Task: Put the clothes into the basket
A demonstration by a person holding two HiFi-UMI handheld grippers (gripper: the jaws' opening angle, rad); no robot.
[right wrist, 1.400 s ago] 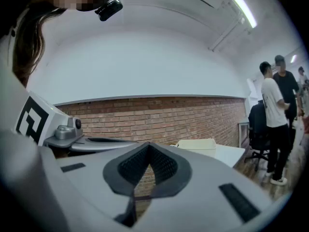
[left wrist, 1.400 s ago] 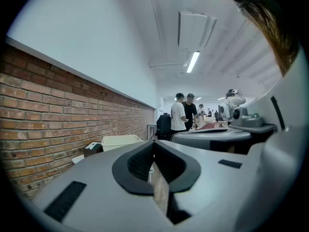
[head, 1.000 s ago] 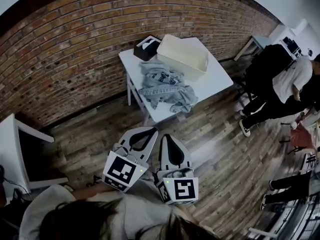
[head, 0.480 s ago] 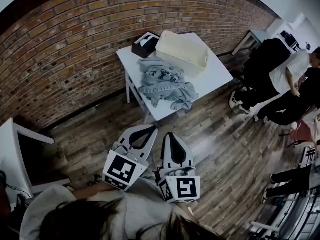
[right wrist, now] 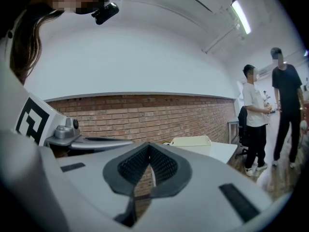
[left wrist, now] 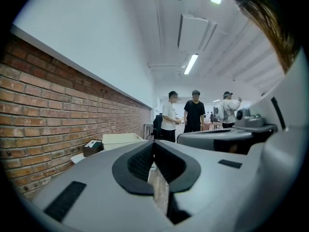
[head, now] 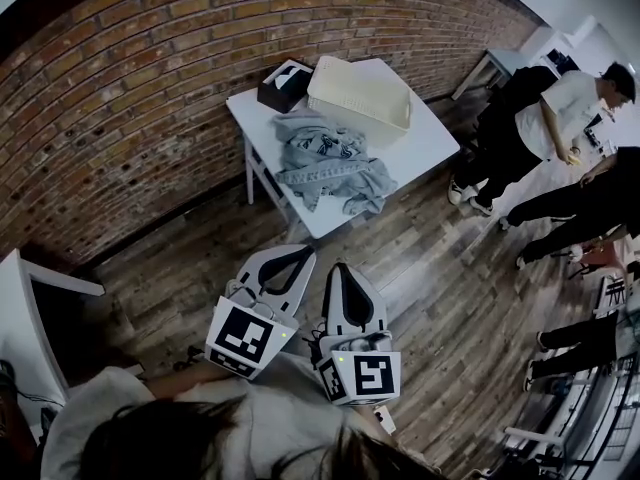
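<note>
On the white table (head: 425, 153) by the brick wall (head: 130, 88), I see the grey clothes (head: 330, 163) heaped just beside the cream basket (head: 350, 113), not in it. My left gripper (head: 302, 256) and right gripper (head: 338, 268) hang side by side, well short of the table, both clenched on nothing.

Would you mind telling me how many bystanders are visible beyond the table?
3, standing together in the left gripper view: one in a white shirt, one in black beside them, and one with a backpack farther right. Others may be hidden.
</note>
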